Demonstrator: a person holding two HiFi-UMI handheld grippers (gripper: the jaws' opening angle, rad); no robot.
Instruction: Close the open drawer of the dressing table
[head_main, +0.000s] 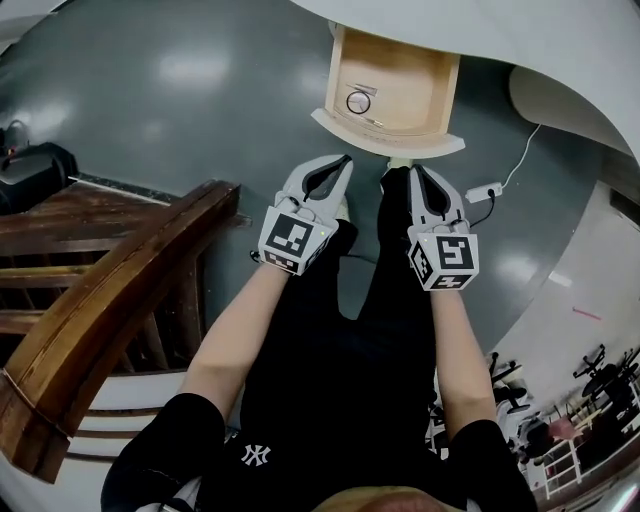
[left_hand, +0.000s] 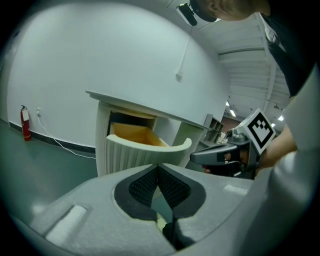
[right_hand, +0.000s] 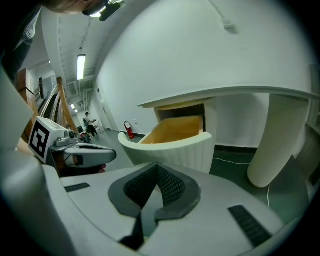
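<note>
The dressing table's drawer (head_main: 392, 92) stands pulled out at the top of the head view. It has a pale wood inside and a curved, ribbed cream front (head_main: 388, 136). A small round object (head_main: 358, 101) lies in it. My left gripper (head_main: 346, 160) is shut and empty, its tips just short of the drawer front. My right gripper (head_main: 413, 171) is beside it, also shut and empty. In the left gripper view the drawer (left_hand: 146, 145) is straight ahead of the closed jaws of the left gripper (left_hand: 158, 168). The right gripper view shows the drawer (right_hand: 172, 141) beyond the right gripper (right_hand: 157, 168).
A dark wooden stair railing (head_main: 110, 270) runs along the left. A white power strip (head_main: 483, 191) with its cable lies on the grey floor right of the drawer. A white table leg (right_hand: 272, 145) stands at right. A fire extinguisher (left_hand: 25, 122) is by the wall.
</note>
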